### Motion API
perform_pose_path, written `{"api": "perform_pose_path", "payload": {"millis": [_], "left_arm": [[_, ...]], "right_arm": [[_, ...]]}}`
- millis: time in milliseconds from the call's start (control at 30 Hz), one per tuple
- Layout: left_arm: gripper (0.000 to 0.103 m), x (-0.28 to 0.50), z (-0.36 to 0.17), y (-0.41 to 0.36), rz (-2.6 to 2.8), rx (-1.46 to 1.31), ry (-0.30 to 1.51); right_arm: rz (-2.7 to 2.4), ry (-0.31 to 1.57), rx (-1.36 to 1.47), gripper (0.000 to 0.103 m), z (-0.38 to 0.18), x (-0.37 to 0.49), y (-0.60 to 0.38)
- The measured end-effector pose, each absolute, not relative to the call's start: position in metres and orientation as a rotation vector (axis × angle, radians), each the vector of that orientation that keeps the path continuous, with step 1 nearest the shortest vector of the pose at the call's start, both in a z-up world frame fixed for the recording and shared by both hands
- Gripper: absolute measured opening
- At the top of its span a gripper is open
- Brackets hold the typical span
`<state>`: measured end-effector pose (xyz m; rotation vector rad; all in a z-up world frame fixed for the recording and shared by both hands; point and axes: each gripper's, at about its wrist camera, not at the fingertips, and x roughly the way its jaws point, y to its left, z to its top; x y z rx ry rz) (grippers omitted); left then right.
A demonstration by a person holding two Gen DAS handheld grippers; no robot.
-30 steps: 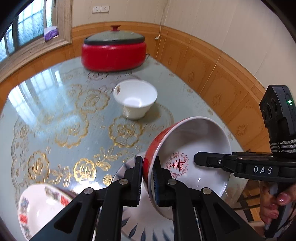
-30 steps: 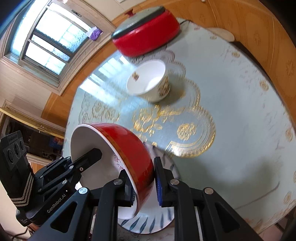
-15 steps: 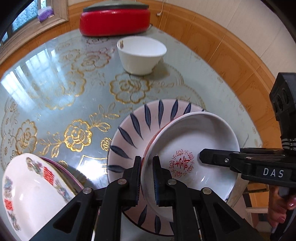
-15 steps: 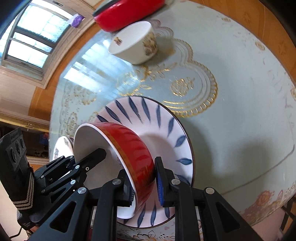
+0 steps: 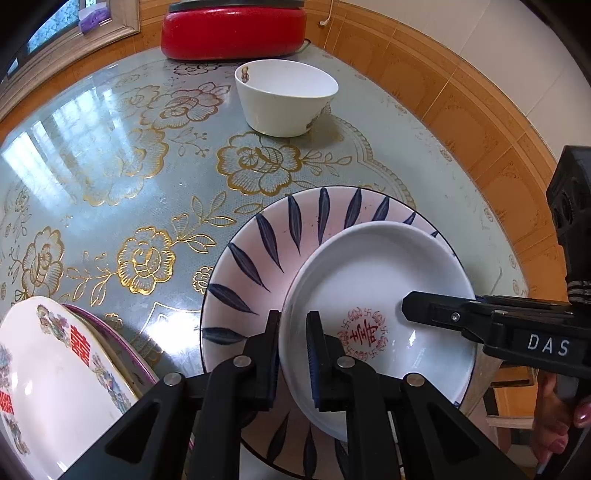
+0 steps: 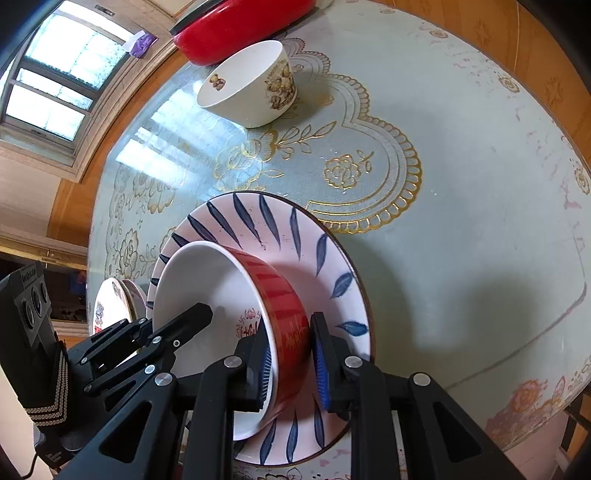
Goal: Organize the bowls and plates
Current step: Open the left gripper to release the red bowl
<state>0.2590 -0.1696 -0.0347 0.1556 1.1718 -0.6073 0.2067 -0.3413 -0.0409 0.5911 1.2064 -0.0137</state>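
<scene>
While opening, right tongs (image 6: 290,360) astride bowl (image 6: 284,306)

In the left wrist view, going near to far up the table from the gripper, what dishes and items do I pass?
Red-rimmed bowl held in the left gripper → leaf-pattern plate beneath it → white bowl → red cooker at the far edge.

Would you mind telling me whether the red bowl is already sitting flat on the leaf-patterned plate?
Not flat: the red bowl leans tilted on the leaf-patterned plate, its opening turned sideways.
</scene>
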Motion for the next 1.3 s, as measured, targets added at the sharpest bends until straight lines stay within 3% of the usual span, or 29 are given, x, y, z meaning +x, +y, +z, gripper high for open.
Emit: {"api": "perform_pose_path", "payload": {"millis": [233,433,600,667,833,1000,1100,1300], "left_arm": [[0.016,0.256,-0.035,-0.172,-0.582,0.175,1.158],[0.016,0.260,-0.037,-0.174,-0.548,0.164,1.143],[0.017,0.263,-0.038,-0.173,-0.540,0.144,1.153],[0.022,0.263,-0.035,-0.171,-0.540,0.124,1.155],[0.049,0.260,-0.020,-0.168,-0.518,0.107,1.091],[0.067,0.266,-0.004,-0.161,-0.468,0.055,1.051],[0.075,0.273,0.003,-0.158,-0.431,0.020,1.053],[0.082,0.290,0.013,-0.152,-0.364,-0.037,1.055]], "right_arm": [[0.018,1.178,0.557,0.025,-0.027,0.203,-0.340],[0.021,1.127,0.457,0.015,-0.021,0.209,-0.333],[0.060,1.106,0.477,0.018,-0.017,0.213,-0.336],[0.083,1.101,0.497,0.018,-0.013,0.213,-0.340],[0.107,1.061,0.515,0.022,0.003,0.214,-0.350],[0.100,1.038,0.511,0.022,0.012,0.221,-0.363],[0.087,1.033,0.509,0.023,0.015,0.227,-0.373],[0.039,1.037,0.455,0.030,0.022,0.249,-0.394]]}}
